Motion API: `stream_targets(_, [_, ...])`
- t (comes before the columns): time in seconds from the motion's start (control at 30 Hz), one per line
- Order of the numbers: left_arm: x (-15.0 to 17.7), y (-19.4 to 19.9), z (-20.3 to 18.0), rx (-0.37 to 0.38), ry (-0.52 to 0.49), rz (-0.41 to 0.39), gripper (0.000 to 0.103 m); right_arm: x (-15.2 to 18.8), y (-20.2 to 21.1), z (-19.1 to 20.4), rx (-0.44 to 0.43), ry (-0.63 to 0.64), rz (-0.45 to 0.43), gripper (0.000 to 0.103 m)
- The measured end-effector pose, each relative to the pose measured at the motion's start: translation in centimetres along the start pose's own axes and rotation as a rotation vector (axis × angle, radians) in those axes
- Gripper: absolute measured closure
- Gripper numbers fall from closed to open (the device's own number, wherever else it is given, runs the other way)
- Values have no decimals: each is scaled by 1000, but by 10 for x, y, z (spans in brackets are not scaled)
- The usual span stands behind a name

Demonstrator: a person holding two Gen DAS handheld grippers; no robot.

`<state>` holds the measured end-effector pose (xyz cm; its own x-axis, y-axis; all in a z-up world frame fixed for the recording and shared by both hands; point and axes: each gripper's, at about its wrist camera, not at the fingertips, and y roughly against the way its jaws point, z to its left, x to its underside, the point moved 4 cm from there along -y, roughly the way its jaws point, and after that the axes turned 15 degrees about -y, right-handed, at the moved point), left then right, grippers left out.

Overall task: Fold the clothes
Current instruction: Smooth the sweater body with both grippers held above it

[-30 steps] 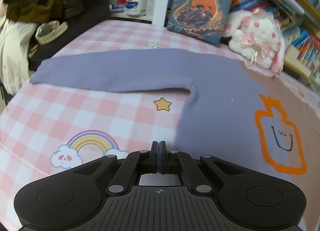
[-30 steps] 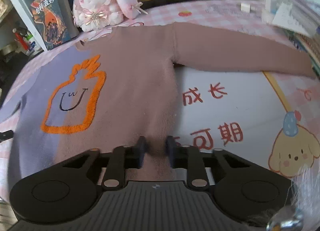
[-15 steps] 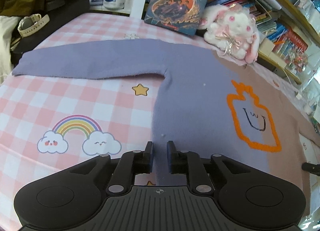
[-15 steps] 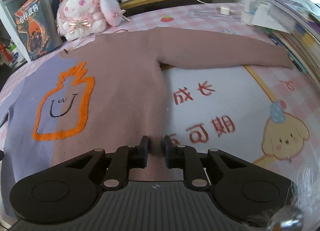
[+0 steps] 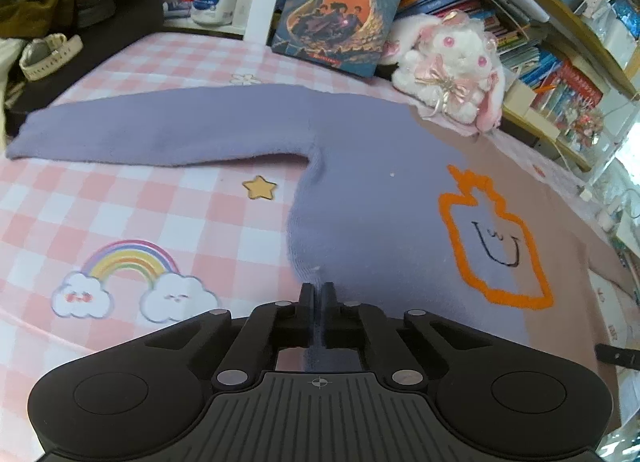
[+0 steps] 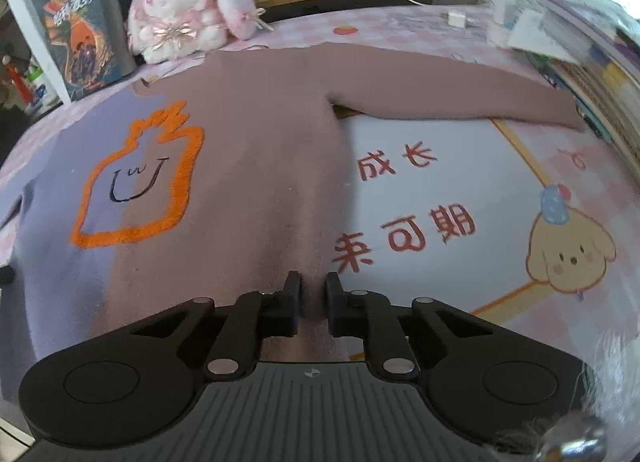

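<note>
**Sweater hem: grip and handling**

We find the sweater [image 5: 372, 197] spread flat, face up, on the checked cover [image 5: 132, 201], sleeves out to each side. Our left gripper [image 5: 318, 294] is clenched on the lilac hem corner, having just closed on it. Our right gripper [image 6: 312, 290] has also been closing; its jaws pinch a ridge of the brown hem. We judge the knit soft, light and limp: we take it at hem corners or shoulders. The book [image 5: 344, 5] reads "哈利·波特"; the cover prints "成长".
</note>
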<state>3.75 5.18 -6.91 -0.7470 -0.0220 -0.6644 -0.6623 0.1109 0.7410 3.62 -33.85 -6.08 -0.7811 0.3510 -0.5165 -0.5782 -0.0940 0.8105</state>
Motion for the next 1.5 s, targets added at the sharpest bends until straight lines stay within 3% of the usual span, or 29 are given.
stream_targets(0.27, [-3, -2, 11, -38, 22, 2, 101, -6, -13, 20, -36, 32, -13, 92])
stream_targets(0.5, [-8, -10, 6, -40, 7, -12, 101, -5, -8, 6, -51, -11, -5, 92])
stream_targets(1.2, [3, -2, 6, -24, 20, -26, 100, 1, -4, 7, -22, -2, -22, 92])
stream_targets(1.5, [3, 0, 0, -37, -23, -19, 100, 4, -3, 10, 13, 6, -47, 91])
